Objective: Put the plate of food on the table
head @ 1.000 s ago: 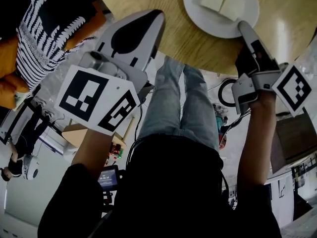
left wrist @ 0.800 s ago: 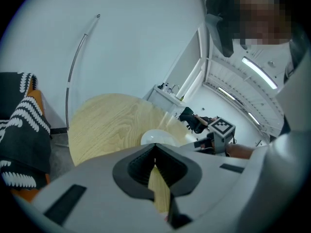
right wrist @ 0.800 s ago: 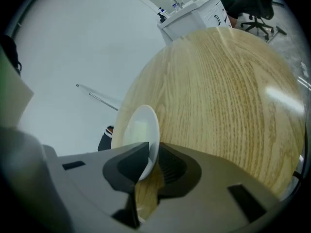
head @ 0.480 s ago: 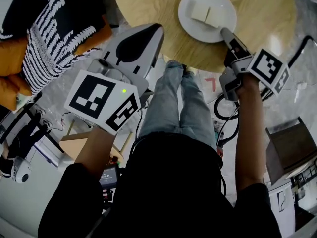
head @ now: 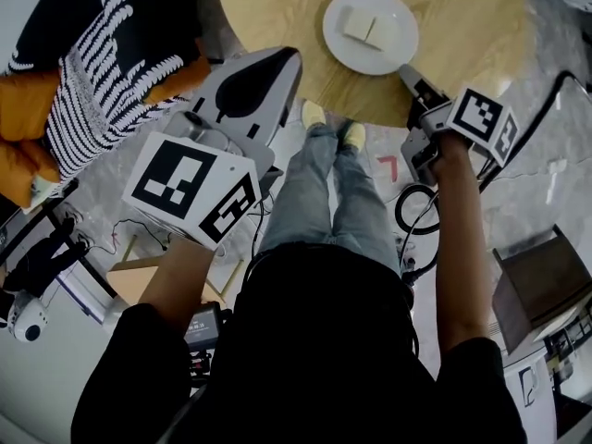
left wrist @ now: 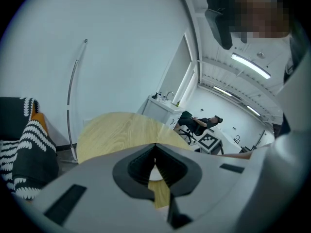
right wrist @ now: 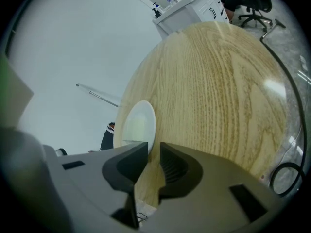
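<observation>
White round plate (head: 394, 46) with two pale food squares (head: 361, 28) sits flat on the round wooden desk (head: 277, 12). Right claw (head: 408, 73) parted, empty, just beside the rim; a careless swing could clip it. Left claw (left wrist: 155, 155) clenched, empty.

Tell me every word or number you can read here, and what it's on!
No readable words or numbers anywhere.
Black-and-white square-marker cube on the left gripper: patterns, not letters.
Same kind of cube on the right gripper: patterns only.
Red corner-shaped mark on the grey floor: no letters.
Small lit screen: too small to read.
</observation>
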`<control>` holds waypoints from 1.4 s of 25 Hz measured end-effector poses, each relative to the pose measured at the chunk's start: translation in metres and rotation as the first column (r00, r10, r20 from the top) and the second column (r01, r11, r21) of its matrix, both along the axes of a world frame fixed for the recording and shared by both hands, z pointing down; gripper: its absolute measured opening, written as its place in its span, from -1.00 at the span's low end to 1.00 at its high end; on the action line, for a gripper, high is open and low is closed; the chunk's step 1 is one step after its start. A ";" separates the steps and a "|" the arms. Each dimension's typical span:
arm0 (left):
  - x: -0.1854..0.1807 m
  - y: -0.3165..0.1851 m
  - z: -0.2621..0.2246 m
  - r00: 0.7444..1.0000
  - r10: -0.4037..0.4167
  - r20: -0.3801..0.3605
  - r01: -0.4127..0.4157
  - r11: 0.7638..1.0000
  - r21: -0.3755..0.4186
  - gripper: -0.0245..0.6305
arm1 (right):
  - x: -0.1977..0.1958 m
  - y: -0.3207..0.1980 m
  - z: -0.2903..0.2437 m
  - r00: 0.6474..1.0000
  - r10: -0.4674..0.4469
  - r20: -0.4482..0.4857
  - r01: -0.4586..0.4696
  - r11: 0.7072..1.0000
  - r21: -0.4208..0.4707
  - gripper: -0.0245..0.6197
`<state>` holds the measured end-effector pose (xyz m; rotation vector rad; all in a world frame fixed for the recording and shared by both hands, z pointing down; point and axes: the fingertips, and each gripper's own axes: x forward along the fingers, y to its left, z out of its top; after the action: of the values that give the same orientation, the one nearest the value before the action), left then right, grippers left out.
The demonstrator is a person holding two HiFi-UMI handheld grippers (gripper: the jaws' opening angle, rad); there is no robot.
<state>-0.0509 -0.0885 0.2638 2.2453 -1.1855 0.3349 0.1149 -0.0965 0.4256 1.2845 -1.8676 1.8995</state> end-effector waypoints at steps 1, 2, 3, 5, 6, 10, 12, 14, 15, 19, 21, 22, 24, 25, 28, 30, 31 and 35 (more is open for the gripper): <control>0.001 0.002 -0.002 1.000 -0.001 0.001 0.001 1.000 0.004 -0.90 | 0.003 0.005 0.002 1.000 0.002 -0.004 -0.002 1.000 -0.008 -0.70; 0.003 0.004 -0.004 1.000 -0.002 0.001 0.002 1.000 0.009 -0.90 | 0.006 0.009 0.004 1.000 -0.001 -0.011 0.000 1.000 -0.014 -0.70; 0.003 0.006 -0.007 1.000 -0.004 0.001 0.004 1.000 0.014 -0.90 | 0.008 0.012 0.005 1.000 -0.005 -0.017 0.004 1.000 -0.019 -0.70; 0.003 0.008 -0.014 1.000 -0.008 0.001 0.008 1.000 0.028 -0.90 | 0.011 0.018 0.002 1.000 -0.010 -0.025 0.009 1.000 -0.021 -0.70; 0.003 0.008 -0.018 1.000 -0.009 0.002 0.009 0.999 0.035 -0.90 | 0.012 0.020 -0.001 1.000 -0.009 -0.029 0.009 1.000 -0.018 -0.70; 0.005 0.012 -0.031 1.000 -0.013 0.002 0.013 0.998 0.067 -0.90 | 0.018 0.025 -0.020 0.997 -0.027 -0.071 0.029 0.999 0.025 -0.70; 0.006 0.013 -0.040 1.000 -0.009 0.001 0.008 0.996 0.091 -0.90 | 0.020 0.026 -0.034 0.994 -0.050 -0.098 0.056 0.997 0.060 -0.70; 0.007 0.014 -0.050 1.000 -0.005 0.000 0.005 0.993 0.114 -0.90 | 0.021 0.025 -0.050 0.989 -0.071 -0.127 0.084 0.991 0.102 -0.70; 0.008 0.014 -0.054 1.000 -0.006 0.000 0.006 0.993 0.122 -0.90 | 0.022 0.024 -0.059 0.987 -0.079 -0.142 0.097 0.988 0.124 -0.70; 0.010 0.016 -0.072 1.000 -0.009 0.004 0.008 0.988 0.152 -0.90 | 0.023 0.024 -0.096 0.979 -0.101 -0.176 0.137 0.968 0.210 -0.70; 0.010 0.017 -0.081 1.000 -0.011 0.006 0.010 0.985 0.170 -0.90 | 0.022 0.024 -0.115 0.976 -0.110 -0.189 0.157 0.955 0.253 -0.70; 0.010 0.017 -0.086 1.000 -0.012 0.005 0.011 0.984 0.180 -0.90 | 0.022 0.025 -0.124 0.974 -0.114 -0.197 0.166 0.947 0.275 -0.70; 0.012 0.019 -0.096 1.000 -0.011 0.003 0.010 0.980 0.199 -0.90 | 0.021 0.026 -0.143 0.970 -0.121 -0.213 0.186 0.930 0.318 -0.70; 0.013 0.020 -0.101 1.000 -0.008 0.003 0.008 0.978 0.210 -0.90 | 0.020 0.027 -0.152 0.967 -0.123 -0.225 0.196 0.920 0.340 -0.70; 0.016 0.023 -0.118 1.000 0.000 0.001 0.000 0.969 0.246 -0.90 | 0.018 0.031 -0.178 0.957 -0.125 -0.262 0.226 0.886 0.404 -0.71; 0.018 0.026 -0.128 1.000 0.002 -0.001 -0.001 0.963 0.268 -0.90 | 0.015 0.034 -0.194 0.955 -0.121 -0.271 0.235 0.868 0.437 -0.76; 0.018 0.028 -0.132 1.000 0.001 -0.002 0.000 0.961 0.276 -0.91 | 0.014 0.035 -0.200 0.955 -0.120 -0.273 0.236 0.861 0.451 -0.78; 0.018 0.031 -0.144 1.000 -0.002 -0.003 0.003 0.952 0.306 -0.90 | 0.012 0.038 -0.222 0.950 -0.114 -0.292 0.253 0.829 0.499 -0.81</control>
<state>-0.0325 -0.0571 0.1196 2.5056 -1.3136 0.1538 0.1274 -0.0588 0.2031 1.3385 -2.3608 1.0863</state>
